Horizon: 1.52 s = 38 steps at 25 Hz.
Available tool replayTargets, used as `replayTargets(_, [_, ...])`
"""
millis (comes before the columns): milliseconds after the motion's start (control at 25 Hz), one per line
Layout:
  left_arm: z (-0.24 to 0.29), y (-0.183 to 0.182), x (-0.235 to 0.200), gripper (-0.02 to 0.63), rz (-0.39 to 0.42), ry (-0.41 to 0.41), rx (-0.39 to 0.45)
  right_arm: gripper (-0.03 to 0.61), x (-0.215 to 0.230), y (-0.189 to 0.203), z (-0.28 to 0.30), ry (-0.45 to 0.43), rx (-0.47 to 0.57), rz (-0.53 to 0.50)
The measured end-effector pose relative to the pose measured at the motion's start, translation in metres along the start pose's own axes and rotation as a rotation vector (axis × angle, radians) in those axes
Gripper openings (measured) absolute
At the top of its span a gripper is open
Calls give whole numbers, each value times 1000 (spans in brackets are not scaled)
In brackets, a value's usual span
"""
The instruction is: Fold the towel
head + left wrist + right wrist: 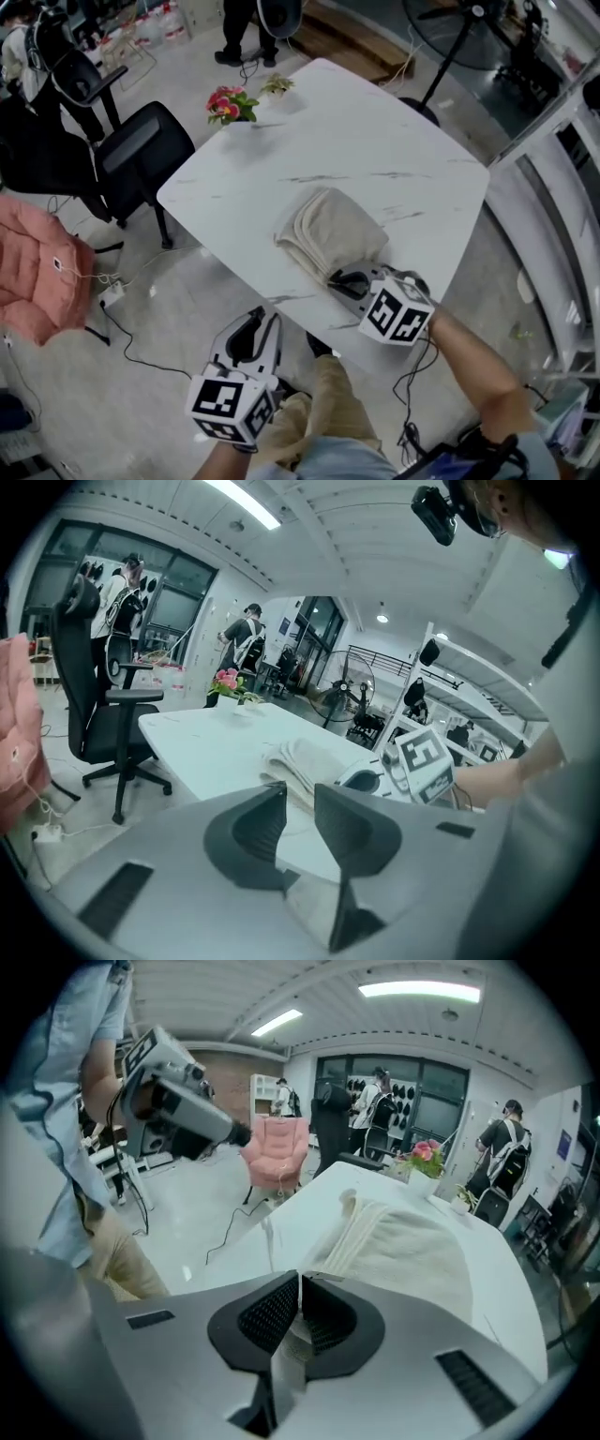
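Note:
A beige towel (330,234) lies folded in several layers on the white marble table (375,150), close to its near edge. My right gripper (349,279) rests at the towel's near corner, jaws pressed together on the edge of the towel (403,1241), as the right gripper view shows at the jaw tips (300,1277). My left gripper (253,330) hangs off the table over the floor, left of the towel. Its jaws (300,794) stand slightly apart with nothing between them. In the left gripper view the towel (300,761) and the right gripper (361,780) lie ahead.
Pink flowers in a pot (230,103) and a small plant (277,86) stand at the table's far corner. A black office chair (141,155) and a pink jacket (33,272) are left of the table. Cables (122,309) run across the floor. People stand in the background.

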<state>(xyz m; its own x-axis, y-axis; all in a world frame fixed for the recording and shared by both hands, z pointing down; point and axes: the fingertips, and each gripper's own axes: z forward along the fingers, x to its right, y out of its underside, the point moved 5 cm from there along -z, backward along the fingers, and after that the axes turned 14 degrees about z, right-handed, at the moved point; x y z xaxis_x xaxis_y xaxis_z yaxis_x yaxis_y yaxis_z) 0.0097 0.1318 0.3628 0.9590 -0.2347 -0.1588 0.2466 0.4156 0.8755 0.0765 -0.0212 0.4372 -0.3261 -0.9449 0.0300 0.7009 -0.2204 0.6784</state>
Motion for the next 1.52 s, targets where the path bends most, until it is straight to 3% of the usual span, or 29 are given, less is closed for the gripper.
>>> replayTargets(120, [25,-27,-3,94,51,14,19,34,-14,-5,0,-45,21,-23])
replayTargets(280, [74,-62,-11,103,125,16,19,40,-6,-10,-27,-84,187,193])
replayTargets(480, [139,-82,-20,177,191,48,-51,43,11,9,-52,-22,287,376])
replayTargets(680, [175,-79,-25,215,211,116,-107,46,-9,16,-64,-119,381,479])
replayTargets(840, [188,-82,-38,213,184,178,-113,41,17,22,-71,66,452,736])
replayTargets(1000, [202,-54,-46,208,235,259,-218,77,15,25,-58,173,452,965])
replayTargets(1120, [204,-31,-52,166,300,302,-294,121,0,21,-41,254,431,1051])
replayTargets(1320, [199,-26,-58,156,345,371,-307,149,-16,16,-27,413,449,1138])
replayTargets(1520, [193,-26,-58,150,379,414,-309,164,-23,21,-33,421,602,1367])
